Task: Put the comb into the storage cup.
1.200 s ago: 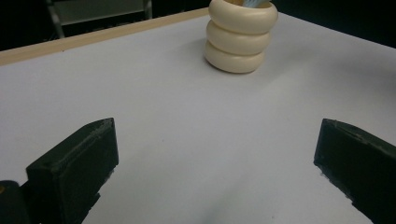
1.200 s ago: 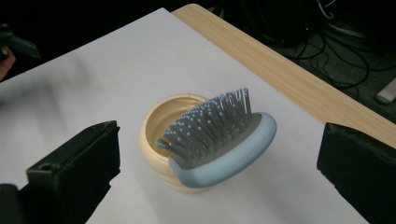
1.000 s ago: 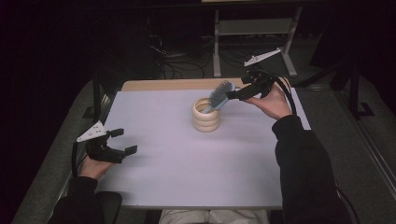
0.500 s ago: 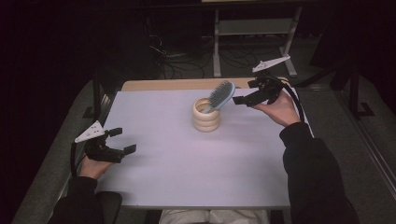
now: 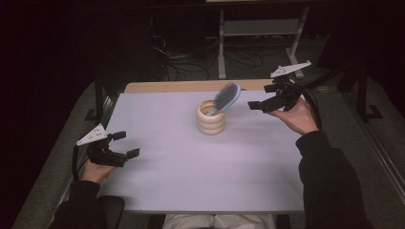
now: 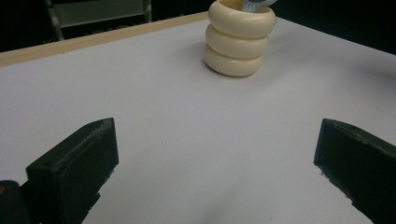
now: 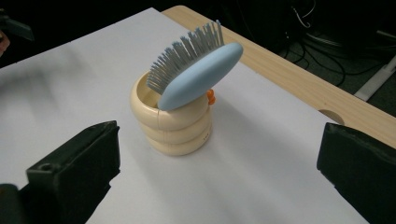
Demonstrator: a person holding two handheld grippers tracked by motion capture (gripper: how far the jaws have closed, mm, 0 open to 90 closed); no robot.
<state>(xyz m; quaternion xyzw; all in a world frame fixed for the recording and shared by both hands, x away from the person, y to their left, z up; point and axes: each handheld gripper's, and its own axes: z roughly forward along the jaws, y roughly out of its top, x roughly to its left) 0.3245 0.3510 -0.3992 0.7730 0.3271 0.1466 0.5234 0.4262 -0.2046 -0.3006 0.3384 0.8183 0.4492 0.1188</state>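
High view: a cream holder of three stacked rounded rings (image 5: 212, 118) stands upper centre of frame on the white-covered worktop (image 5: 200, 176). A pale blue oval hairbrush with grey bristles (image 5: 226, 98) sits handle-down in it, head leaning out to the upper right.

The right hand-held gripper (image 5: 269, 102) is at right of centre, raised off the worktop, just beside the brush head but apart from it; jaws spread wide, gripping nothing. The left hand-held gripper (image 5: 123, 145) is at lower left, low over the worktop and well apart from the holder; jaws also wide apart, empty.

Right gripper view: the brush (image 7: 196, 74) shows its smooth blue back toward the camera, bristles facing away to upper left, and a small orange piece (image 7: 211, 97) shows where the brush meets the holder's rim, too small to make out in the high view. The left gripper view has the holder (image 6: 239, 38) at top of frame, brush nearly cut off by the frame edge.

Surroundings: a bare wooden strip (image 5: 186, 86) runs along the worktop's far edge; behind it a pale metal frame (image 5: 260, 34) and loose cables (image 5: 184, 67) lie on the dark floor. Nothing lies between either gripper and the holder.
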